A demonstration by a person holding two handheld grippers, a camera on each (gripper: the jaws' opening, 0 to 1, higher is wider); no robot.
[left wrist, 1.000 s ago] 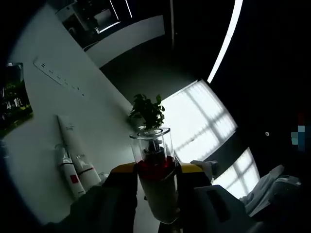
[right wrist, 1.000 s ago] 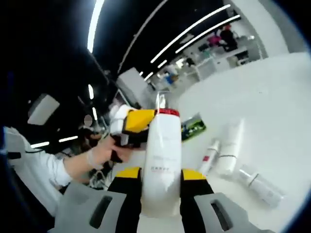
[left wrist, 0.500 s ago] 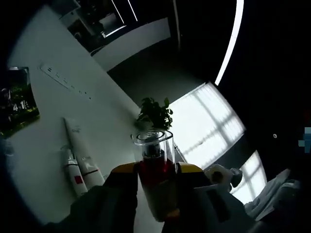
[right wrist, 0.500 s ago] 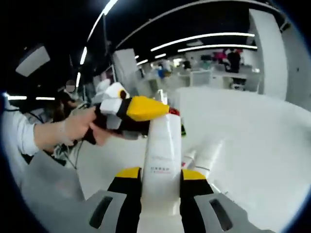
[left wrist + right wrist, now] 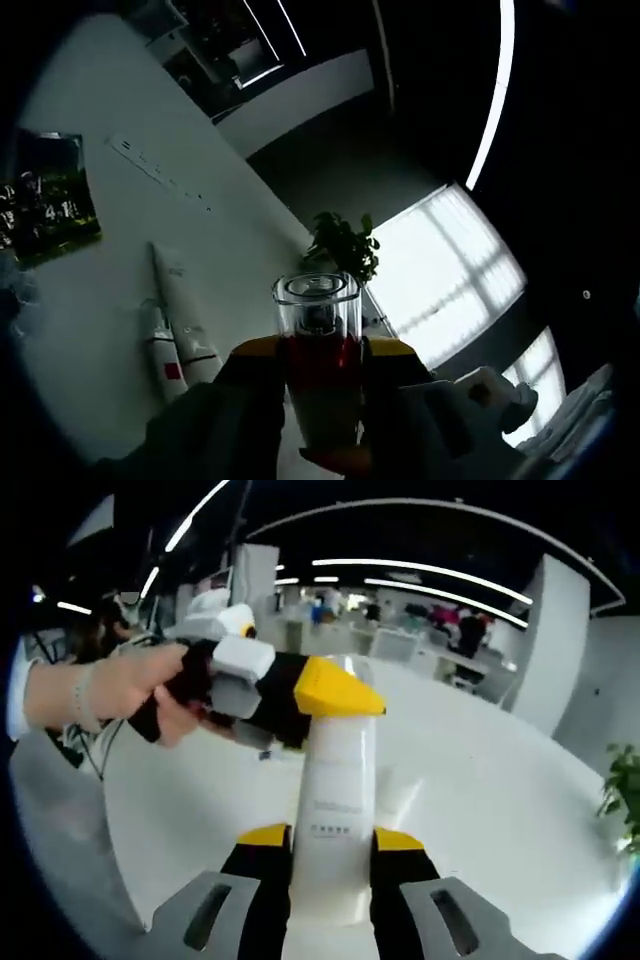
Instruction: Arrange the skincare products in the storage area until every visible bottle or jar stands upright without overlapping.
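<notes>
A white pump bottle (image 5: pixel 340 800) with a red collar and clear cap (image 5: pixel 318 305) is held in the air between both grippers. My right gripper (image 5: pixel 335 845) is shut on its white body. In the right gripper view, my left gripper (image 5: pixel 330 695) comes in from the left, held by a hand (image 5: pixel 150 695), and its yellow jaw covers the bottle's top. In the left gripper view, my left gripper (image 5: pixel 320 352) is shut on the red collar just below the clear cap. Two white tubes (image 5: pixel 180 325) with red bands lie flat side by side on the white table (image 5: pixel 90 290).
A green printed packet (image 5: pixel 50 200) lies on the table at the left, and a white power strip (image 5: pixel 160 172) lies farther back. A potted plant (image 5: pixel 345 245) stands at the table's far end. Bare table (image 5: pixel 480 800) spreads under the bottle.
Both views have rolled with the hands. In the right gripper view, the left gripper now sits over the bottle's top, and the tubes have left that view. Both grips on the bottle hold.
</notes>
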